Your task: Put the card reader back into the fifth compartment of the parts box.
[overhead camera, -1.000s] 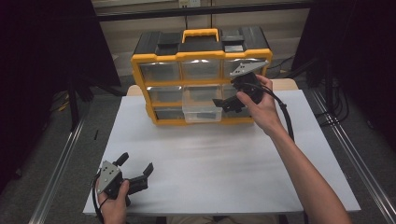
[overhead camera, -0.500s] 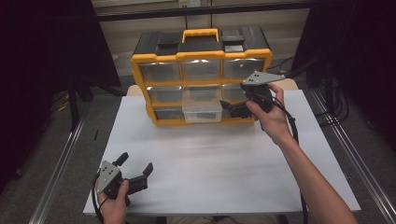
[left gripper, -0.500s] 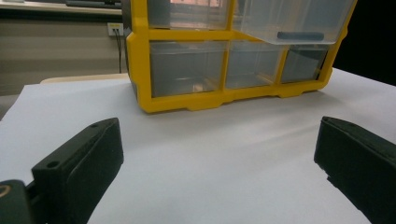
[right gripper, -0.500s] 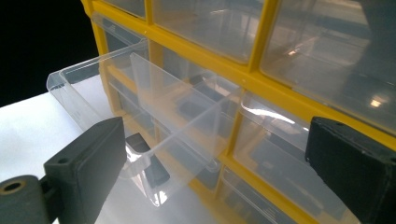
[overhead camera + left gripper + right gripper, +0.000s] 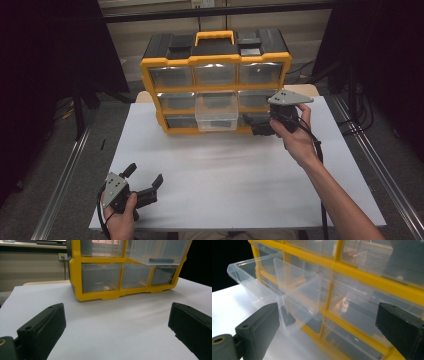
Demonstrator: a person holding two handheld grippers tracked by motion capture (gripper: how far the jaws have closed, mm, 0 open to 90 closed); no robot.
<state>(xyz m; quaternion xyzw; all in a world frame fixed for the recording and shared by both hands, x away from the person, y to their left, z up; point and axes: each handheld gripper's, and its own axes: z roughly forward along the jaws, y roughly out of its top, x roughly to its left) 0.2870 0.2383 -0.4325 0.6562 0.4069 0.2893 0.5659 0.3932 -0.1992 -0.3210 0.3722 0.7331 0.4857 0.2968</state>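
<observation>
High view: right claw [image 5: 261, 129] released, at organizer [image 5: 216, 82] lower right; middle drawer [image 5: 216, 111] pulled out. Left claw [image 5: 145, 187] released, idle on desk [image 5: 240, 175].
Left gripper view: drawer [image 5: 156, 252] overhangs.
Right gripper view: jaws wide, drawer [image 5: 277, 290] left of centre; judgement: square up on drawer front before closing.

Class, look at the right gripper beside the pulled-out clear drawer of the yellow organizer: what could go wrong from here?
1. The clear drawer sticks far out of the organizer; a sideways knock from the right gripper, whose jaws stand open close by, might tip or pull it free.
2. A push could slide the organizer on the smooth white table, since the left gripper sits far away and cannot steady it.
</observation>
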